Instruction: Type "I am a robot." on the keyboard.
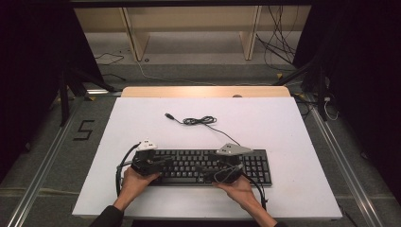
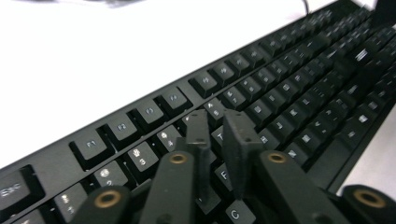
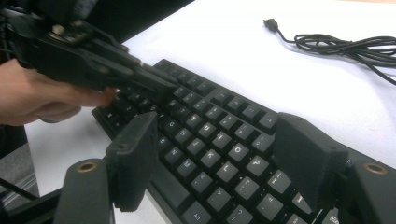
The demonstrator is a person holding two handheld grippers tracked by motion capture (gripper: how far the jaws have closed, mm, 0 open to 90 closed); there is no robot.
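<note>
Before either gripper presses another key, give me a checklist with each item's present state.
1. Keyboard flat on the white table: ok.
2. Left gripper jaws nearly together, tips over the number and letter rows: ok.
3. Right gripper jaws wide apart above the right-hand letter keys: ok.
4. Cable lying loose, plug not connected: not ok.
5. Whether either gripper touches a key: cannot tell.

A white rectangular desk [image 1: 283, 189] with a pale wooden far edge stands on grey floor [image 1: 47, 156], which bears a black "5" marking [image 1: 84, 129]. Beyond it, a light wooden shelf frame [image 1: 137, 33] stands near loose black cables [image 1: 279, 47].
</note>
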